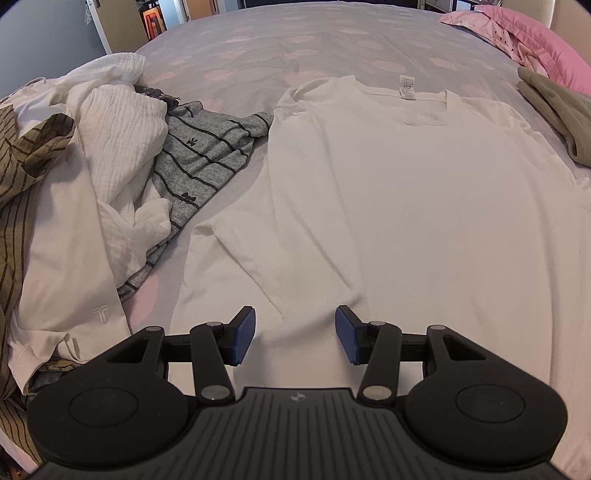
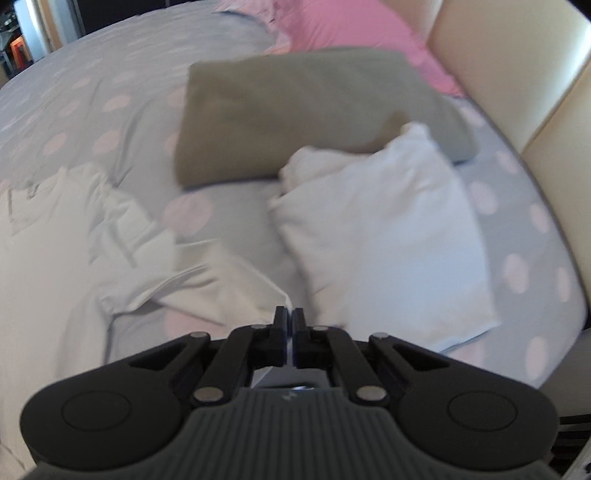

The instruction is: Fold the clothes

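Note:
A white T-shirt lies spread flat on the bed, collar and label at the far side. My left gripper is open above its near hem, blue pads apart, holding nothing. In the blurred right wrist view, my right gripper is shut on a thin edge of the white T-shirt's sleeve, which runs up from the rumpled shirt at the left.
A pile of unfolded clothes, white, grey-striped and brown-striped, lies left of the shirt. A folded olive garment and a folded white garment lie at the right near pink pillows and the beige headboard.

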Motion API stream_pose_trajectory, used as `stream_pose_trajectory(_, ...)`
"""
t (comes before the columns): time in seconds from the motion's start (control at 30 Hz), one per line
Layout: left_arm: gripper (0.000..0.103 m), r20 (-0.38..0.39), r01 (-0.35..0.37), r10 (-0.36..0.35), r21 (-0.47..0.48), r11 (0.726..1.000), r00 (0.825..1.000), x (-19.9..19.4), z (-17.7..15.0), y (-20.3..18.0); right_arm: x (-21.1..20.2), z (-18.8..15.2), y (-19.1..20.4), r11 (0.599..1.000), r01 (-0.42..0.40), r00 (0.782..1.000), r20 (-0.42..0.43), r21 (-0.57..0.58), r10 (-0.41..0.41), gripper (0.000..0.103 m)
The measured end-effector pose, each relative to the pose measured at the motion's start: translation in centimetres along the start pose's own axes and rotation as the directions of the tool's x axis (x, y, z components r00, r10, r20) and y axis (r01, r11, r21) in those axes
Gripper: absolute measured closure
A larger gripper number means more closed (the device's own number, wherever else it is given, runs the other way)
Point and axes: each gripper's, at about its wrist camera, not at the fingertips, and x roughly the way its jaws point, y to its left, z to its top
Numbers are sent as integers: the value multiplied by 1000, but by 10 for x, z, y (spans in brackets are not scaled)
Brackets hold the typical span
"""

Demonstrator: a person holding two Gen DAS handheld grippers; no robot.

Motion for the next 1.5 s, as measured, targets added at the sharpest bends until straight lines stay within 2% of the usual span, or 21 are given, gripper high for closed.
stream_pose_trajectory(0.1,57,-2,-8,8,-1,1000,1000,0,-1,1,-5,20,-18,998,66,998,23,3,-66,101)
stream_pose_trajectory(0.27,57,-6,-25,25,-18,1000,1000,2,0,8,13,53,-45,982,186,982,21,38,-187,101)
stream_pose_trajectory(0.47,57,-19,-47,47,-25,999,999,8,1,11,52,68,-57,970,223,974,19,93,-226,101)
stream_pose_trajectory(0.63,57,-28,-51,50,-31,998,998,10,1,13,86,58,-56,958,269,963,-43,95,-266,99)
stream_pose_trajectory(0.73,57,-30,-52,51,-29,998,998,10,1,12,94,51,-57,951,292,956,-56,101,-287,94)
stream_pose_trajectory(0.83,57,-31,-50,49,-30,998,998,7,1,12,86,45,-55,947,295,955,-14,128,-295,81)
stream_pose_trajectory(0.87,57,-31,-48,47,-29,998,998,5,1,11,81,43,-52,947,293,955,10,132,-297,74)
stream_pose_trajectory(0.9,57,-30,-45,44,-27,999,999,3,1,11,76,39,-47,950,282,956,39,132,-289,69)
stream_pose_trajectory(1.07,57,-22,-40,40,-14,999,999,-7,-3,7,49,14,-14,965,220,953,180,144,-245,63)
stream_pose_trajectory(1.17,57,-18,-35,34,-11,999,999,-14,-8,8,39,-6,12,976,190,944,251,108,-212,60)
stream_pose_trajectory(1.37,57,-4,-14,14,-2,1000,1000,-27,-17,7,36,-49,70,995,94,963,256,-33,-82,60)
stream_pose_trajectory(1.5,56,6,12,-12,2,1000,1000,-34,-31,7,35,-77,105,997,1,972,234,-76,17,60)
